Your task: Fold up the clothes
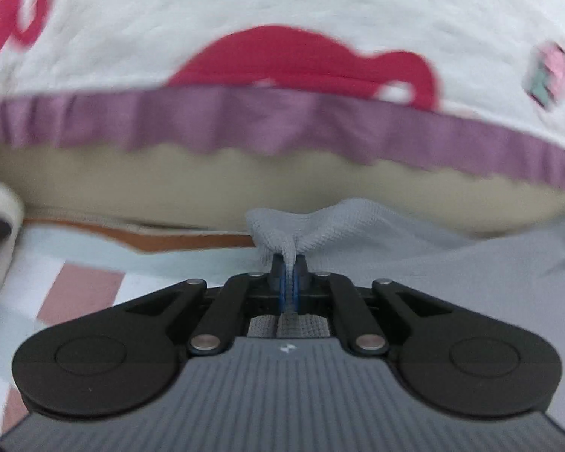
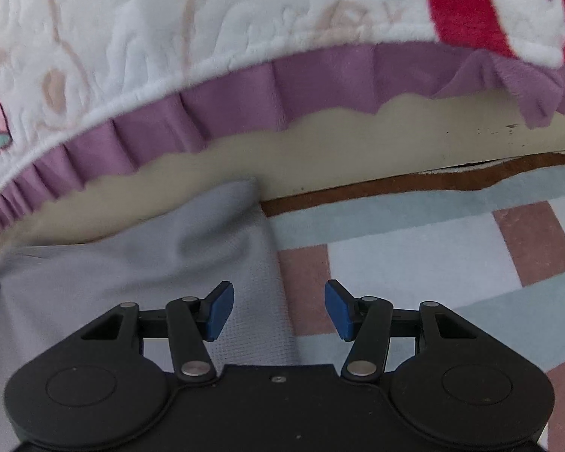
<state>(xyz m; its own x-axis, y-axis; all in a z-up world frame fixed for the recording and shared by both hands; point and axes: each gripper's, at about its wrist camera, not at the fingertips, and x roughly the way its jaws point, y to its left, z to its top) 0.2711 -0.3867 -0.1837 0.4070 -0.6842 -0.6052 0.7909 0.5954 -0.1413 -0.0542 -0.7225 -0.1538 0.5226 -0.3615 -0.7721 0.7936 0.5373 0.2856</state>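
In the left wrist view, the left gripper [image 1: 289,263] is closed tight on a bunched edge of the grey garment [image 1: 414,241], which lies on the checked rug [image 1: 83,282] just before the bed frame [image 1: 245,196]. In the right wrist view, the right gripper [image 2: 278,309] stands wide open and holds nothing; the grey garment [image 2: 132,263] edge lies below, between its blue pads [image 2: 220,310]. A white blanket [image 2: 169,30] with purple frill [image 2: 245,101] hangs above.
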